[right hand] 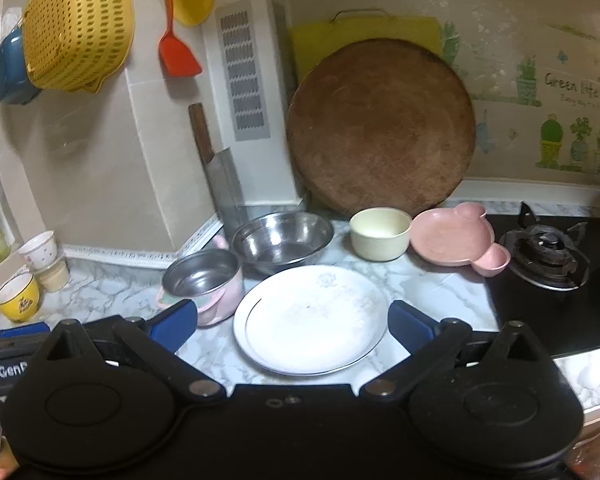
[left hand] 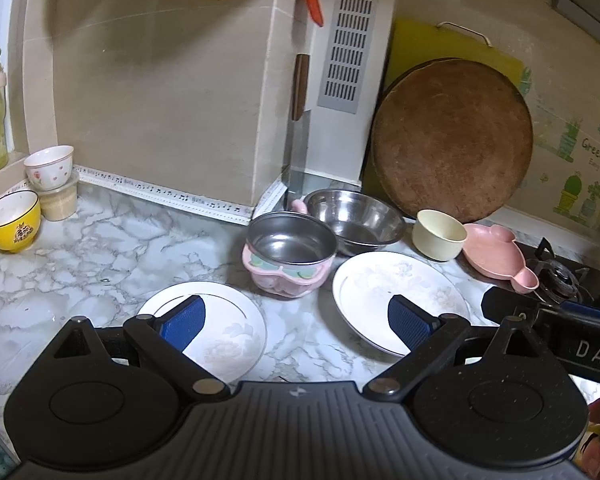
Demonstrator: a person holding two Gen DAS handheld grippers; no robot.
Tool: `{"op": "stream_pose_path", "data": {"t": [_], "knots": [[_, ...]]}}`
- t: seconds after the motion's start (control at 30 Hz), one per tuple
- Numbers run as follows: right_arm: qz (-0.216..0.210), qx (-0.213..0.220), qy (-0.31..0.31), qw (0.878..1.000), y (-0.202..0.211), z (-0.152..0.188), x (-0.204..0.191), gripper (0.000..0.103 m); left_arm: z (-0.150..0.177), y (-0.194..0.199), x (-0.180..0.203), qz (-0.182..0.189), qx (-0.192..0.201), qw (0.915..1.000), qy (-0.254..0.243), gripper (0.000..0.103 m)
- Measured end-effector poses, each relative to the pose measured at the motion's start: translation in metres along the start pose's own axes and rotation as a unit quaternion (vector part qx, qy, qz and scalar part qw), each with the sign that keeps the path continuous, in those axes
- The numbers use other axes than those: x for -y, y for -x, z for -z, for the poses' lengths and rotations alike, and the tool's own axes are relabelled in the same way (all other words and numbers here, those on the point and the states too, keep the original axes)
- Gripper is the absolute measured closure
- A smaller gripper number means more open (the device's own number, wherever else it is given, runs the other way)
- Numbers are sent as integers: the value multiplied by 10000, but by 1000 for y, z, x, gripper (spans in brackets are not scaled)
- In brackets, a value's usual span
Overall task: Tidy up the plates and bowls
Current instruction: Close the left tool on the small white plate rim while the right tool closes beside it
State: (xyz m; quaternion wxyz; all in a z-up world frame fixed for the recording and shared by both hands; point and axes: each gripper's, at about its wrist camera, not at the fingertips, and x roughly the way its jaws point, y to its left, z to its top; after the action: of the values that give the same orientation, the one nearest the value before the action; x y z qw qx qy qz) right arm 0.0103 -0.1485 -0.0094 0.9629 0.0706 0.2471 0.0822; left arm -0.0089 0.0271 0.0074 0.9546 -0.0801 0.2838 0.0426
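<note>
Countertop lot, marble-pattern surface (right hand: 416,280) — plates and bowls, unsorted.

Item 1: right white plate (right hand: 310,320), flat, round, so no long axis to align with. It lies straight ahead of the right gripper (right hand: 292,326), between the two blue pads (right hand: 410,326), which stand wide apart and hold nothing; contact with the rim cannot be told. This gripper is plainly the nearer one, so the plate is judged the likely first pick.

Item 2: left white plate (left hand: 216,328), flat, just below and ahead of the left gripper (left hand: 296,320), under its left pad. That gripper is also spread wide and empty, its gap aimed at bare counter between the two plates.

Item 3: pink-jacketed steel bowl (right hand: 204,284), upright, just left of the right plate.

Item 4: wide steel bowl (right hand: 282,242), upright, behind items 1 and 3.

Item 5: cream bowl (right hand: 380,232), upright, right of the steel bowl, just beside the pink bear-shaped dish (right hand: 454,238).

Item 6: yellow cup (left hand: 12,220) and floral cup (left hand: 50,166) — far left, well apart from the rest; the floral one sits on a small tub.

Legible writing: "Green life" on the wall sticker (right hand: 572,84), smaller line beneath unreadable; "DAS" on the right gripper's body in the left view; "Gen" on the left gripper's body in the right view; partial lettering on a green jar, unclear.
</note>
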Motion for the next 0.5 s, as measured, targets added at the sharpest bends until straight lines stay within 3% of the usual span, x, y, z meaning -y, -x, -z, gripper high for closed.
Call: {"op": "stream_pose_path", "data": {"t": [0.3,0.5], "knots": [[-755,-440,91,9961,-42,-2,-26,1,-7,-35,-46,-301,-203,9985,409,4],[-840,-737,386,9930,-81,4,-48,3,-5,-67,-95,-596,-511,9922,965,4]]}}
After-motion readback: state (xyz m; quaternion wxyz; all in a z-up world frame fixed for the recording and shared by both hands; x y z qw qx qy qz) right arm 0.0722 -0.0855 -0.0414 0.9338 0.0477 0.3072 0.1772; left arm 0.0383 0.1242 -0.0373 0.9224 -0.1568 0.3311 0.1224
